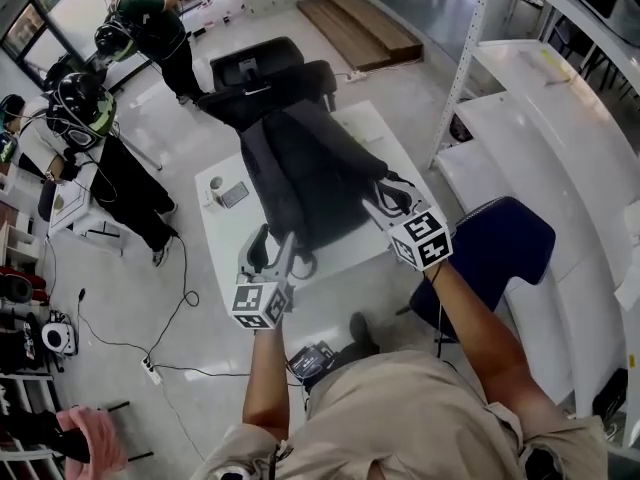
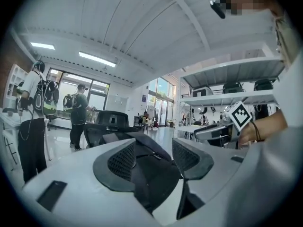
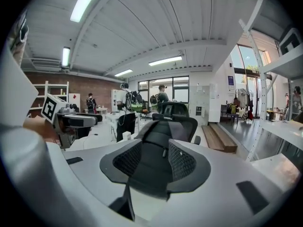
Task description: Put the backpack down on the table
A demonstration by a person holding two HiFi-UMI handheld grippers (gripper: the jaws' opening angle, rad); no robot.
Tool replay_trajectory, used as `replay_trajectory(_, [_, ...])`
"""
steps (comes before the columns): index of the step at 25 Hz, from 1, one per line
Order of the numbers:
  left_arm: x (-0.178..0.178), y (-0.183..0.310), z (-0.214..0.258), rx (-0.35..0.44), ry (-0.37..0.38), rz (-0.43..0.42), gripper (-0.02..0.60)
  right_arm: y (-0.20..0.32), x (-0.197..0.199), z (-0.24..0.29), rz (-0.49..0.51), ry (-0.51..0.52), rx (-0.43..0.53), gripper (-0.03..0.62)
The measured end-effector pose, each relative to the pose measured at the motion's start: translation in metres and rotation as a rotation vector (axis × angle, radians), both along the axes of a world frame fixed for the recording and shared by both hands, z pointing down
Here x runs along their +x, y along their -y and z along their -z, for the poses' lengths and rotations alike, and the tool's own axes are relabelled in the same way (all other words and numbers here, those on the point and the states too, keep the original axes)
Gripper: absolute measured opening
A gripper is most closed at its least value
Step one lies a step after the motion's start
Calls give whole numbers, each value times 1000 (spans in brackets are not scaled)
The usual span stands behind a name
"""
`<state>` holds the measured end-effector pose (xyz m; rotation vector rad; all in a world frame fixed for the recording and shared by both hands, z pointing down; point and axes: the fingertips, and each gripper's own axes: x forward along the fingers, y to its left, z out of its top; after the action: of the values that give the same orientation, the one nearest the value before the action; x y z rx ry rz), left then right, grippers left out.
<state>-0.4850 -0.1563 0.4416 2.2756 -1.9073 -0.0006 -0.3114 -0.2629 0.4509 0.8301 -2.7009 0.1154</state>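
Lying flat on the white bench [image 1: 228,236], the black backpack [image 1: 305,173] stretches from centre toward 12 o'clock. The left gripper [image 1: 275,253] sits at its 7 o'clock, fingers [image 2: 124,161] apart, with a dark strap [image 2: 141,189] passing unpinched between them. The right gripper [image 1: 390,200] sits at 4 o'clock, fingers [image 3: 182,162] apart, holding nothing.

Pale glossy floor [image 1: 120,298], white shelving [image 1: 545,138] at right, wooden steps [image 1: 360,23] beyond — strip lights [image 3: 85,1], tall windows [image 3: 182,86], brick wall [image 3: 85,82]
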Motion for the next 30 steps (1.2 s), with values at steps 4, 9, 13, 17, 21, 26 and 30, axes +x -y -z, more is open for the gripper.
replay_trajectory(4, [33, -33, 33, 53, 8, -14, 241, -40, 33, 21, 33, 31, 4, 170])
replay_trajectory(9, [88, -78, 76, 117, 52, -45, 187, -105, 75, 51, 72, 75, 39, 44])
replay_trajectory(13, [133, -116, 111, 194, 108, -97, 105, -149, 97, 79, 99, 98, 91, 32])
replay_trajectory(17, [159, -161, 136, 232, 179, -107, 50, -194, 104, 97, 136, 118, 103, 29])
replay_trajectory(21, [172, -193, 152, 241, 195, -113, 34, -228, 107, 115, 170, 133, 121, 28])
replay_trajectory(26, [183, -228, 170, 237, 198, -114, 23, -264, 107, 142, 218, 143, 141, 26])
replay_trajectory(30, [195, -252, 185, 254, 212, -125, 20, -291, 106, 159, 262, 145, 159, 25])
